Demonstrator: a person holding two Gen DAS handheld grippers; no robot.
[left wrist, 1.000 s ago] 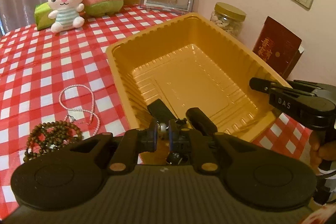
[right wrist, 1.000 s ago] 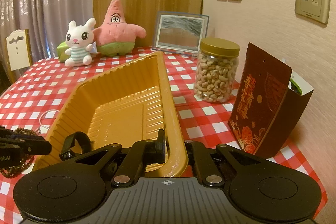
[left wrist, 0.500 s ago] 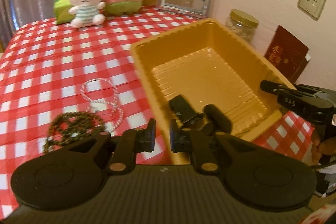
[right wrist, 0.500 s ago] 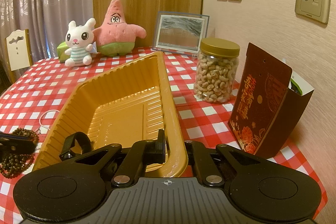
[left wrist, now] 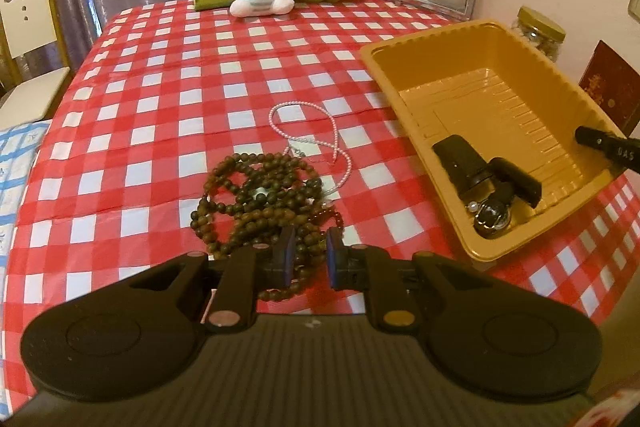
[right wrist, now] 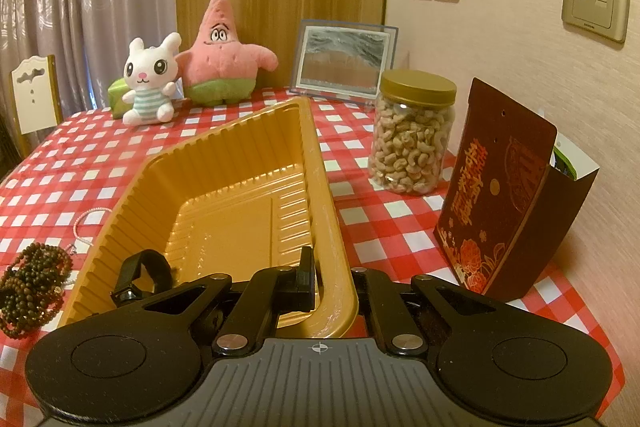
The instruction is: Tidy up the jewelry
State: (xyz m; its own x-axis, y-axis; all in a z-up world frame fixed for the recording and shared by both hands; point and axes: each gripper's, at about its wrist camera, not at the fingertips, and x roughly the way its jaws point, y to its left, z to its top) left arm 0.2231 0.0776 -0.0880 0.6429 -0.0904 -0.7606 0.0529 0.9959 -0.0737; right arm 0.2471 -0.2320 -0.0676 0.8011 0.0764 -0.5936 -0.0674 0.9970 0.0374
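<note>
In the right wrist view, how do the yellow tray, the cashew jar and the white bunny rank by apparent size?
1. yellow tray, clearly largest, though nearest.
2. cashew jar.
3. white bunny, looks close to the jar but sits farther away, so this order is unsure.

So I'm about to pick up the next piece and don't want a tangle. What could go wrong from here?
1. The wooden bead strand lies heaped over the pink pearl necklace; lifting one may drag the other.
2. The open left gripper hovers over several loops, so it may pinch only part.
3. The right gripper straddles the tray's rim; a nudge could shift the tray and the watch.
</note>
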